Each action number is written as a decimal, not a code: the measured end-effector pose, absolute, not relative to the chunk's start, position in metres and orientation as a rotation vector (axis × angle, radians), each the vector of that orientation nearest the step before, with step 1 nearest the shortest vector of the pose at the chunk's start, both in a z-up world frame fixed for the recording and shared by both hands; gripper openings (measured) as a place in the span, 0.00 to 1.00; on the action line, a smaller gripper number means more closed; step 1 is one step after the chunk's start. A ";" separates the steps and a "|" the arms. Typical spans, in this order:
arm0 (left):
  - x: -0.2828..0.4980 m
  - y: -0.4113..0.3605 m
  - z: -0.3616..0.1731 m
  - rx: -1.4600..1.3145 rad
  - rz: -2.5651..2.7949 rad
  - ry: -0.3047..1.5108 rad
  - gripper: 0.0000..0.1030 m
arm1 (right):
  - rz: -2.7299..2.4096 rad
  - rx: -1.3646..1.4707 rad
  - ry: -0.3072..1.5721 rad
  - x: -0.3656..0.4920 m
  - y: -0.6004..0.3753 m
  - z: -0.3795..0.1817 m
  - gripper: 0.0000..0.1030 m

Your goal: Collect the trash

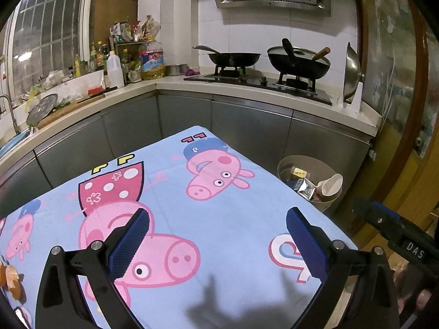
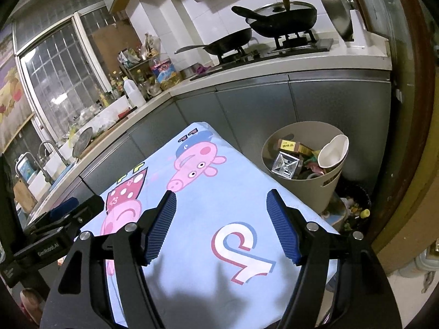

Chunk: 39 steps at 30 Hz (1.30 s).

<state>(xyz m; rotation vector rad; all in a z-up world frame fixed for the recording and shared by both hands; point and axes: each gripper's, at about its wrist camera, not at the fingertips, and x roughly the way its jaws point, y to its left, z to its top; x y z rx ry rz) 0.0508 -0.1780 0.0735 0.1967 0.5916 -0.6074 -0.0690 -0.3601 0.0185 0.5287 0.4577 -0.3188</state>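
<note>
Grippers are hovering over a table draped in a blue cartoon-pig cloth point(image 1: 233, 233). The left gripper point(image 1: 218, 240) is holding its blue-padded fingers point(image 1: 129, 244) wide apart, with nothing between them but bare cloth showing a large pink pig print. The right gripper point(image 2: 221, 224) is likewise keeping its fingers point(image 2: 162, 224) spread and empty, a pink-and-blue letter print lying on the cloth between and just past them.

The bin point(image 2: 326, 181), a beige round tub, is standing on the floor beyond the right gripper's right fingertip, just beside the table's far right corner. It is holding the collected trash: a yellow carton point(image 2: 288, 144), a crumpled silver wrapper point(image 2: 284, 164) and a white paper cup point(image 2: 333, 152) leaning against the rim. In the left wrist view the same bin point(image 1: 285, 164) is sitting ahead of and to the right of the right-hand finger, partly cut off by the table edge.

Orange peel scraps point(image 1: 12, 279) are lying on the cloth well to the left of the left gripper's left finger, at the picture's edge.

Each gripper is showing in the other's view: the right one's body is poking in beyond the left gripper's right finger, and the left one is sitting off the right gripper's left finger.

Far ahead of both fingertips, grey cabinets are carrying a counter with two black woks point(image 1: 234, 58) on a hob, bottles in the corner and a sink to the left.
</note>
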 end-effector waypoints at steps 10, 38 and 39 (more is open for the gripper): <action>0.049 -0.177 0.074 0.202 -0.613 0.601 0.97 | -0.349 0.547 0.437 -0.080 -0.367 0.020 0.66; 0.039 -0.187 0.078 0.274 -0.527 0.542 0.97 | -0.356 0.564 0.432 -0.087 -0.373 0.014 0.66; 0.039 -0.187 0.079 0.276 -0.528 0.542 0.97 | -0.356 0.564 0.432 -0.087 -0.373 0.014 0.66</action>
